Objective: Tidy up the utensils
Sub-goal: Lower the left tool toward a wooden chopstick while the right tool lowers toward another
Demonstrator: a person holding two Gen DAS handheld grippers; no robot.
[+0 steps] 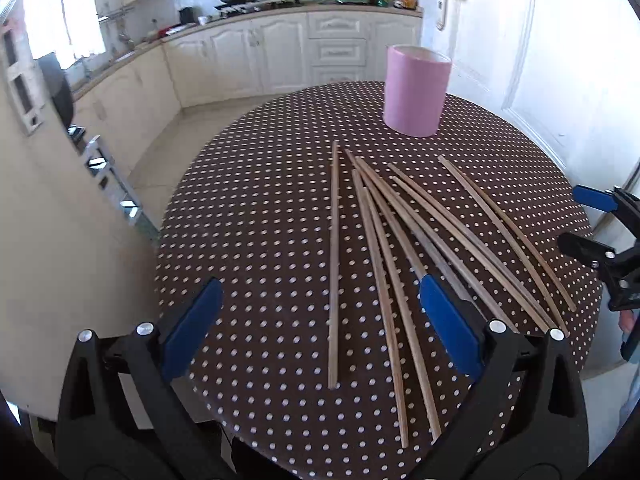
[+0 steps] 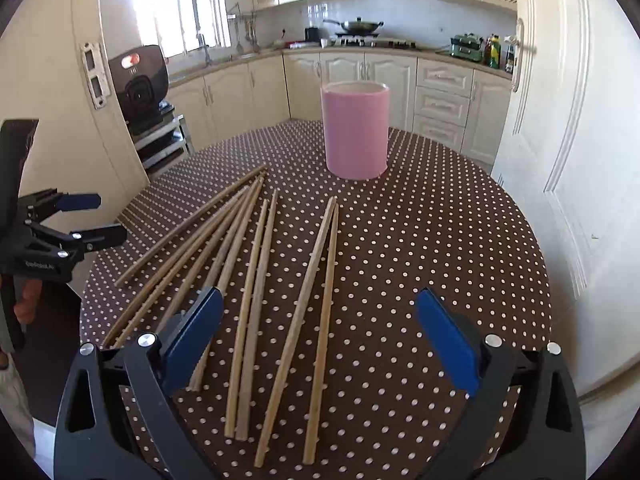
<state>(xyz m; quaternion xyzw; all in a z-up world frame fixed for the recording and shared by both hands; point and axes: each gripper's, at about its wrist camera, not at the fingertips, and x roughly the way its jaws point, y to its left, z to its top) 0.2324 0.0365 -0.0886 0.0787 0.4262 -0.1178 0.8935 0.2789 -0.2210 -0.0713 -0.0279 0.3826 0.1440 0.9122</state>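
Left wrist view first: my left gripper [image 1: 320,316] has its jaws spread wide with nothing between them, hanging over the near edge of the dotted table [image 1: 248,216]. Straight ahead lies the lone chopstick [image 1: 333,268], set apart from the rest, its long axis running almost dead along my line of sight, tip pointing up toward the pink holder [image 1: 416,92]. The fanned chopsticks [image 1: 420,240] spread off to the right, and my right-hand pad sits over a couple of them in this picture.

Over on the right wrist view, my right gripper [image 2: 318,332] is also wide apart and empty. A pair of chopsticks [image 2: 316,312] lies squarely between its two pads, running away from me toward the pink holder [image 2: 355,130], which stands upright near the far side of the table. I can't see into it from this angle.

I reckon nothing has been picked yet. Each arm has sticks lying lengthwise ahead of it, so the jaws would close across the shaft, which suits. The right looks better placed for that pair, the left for the lone one at its side
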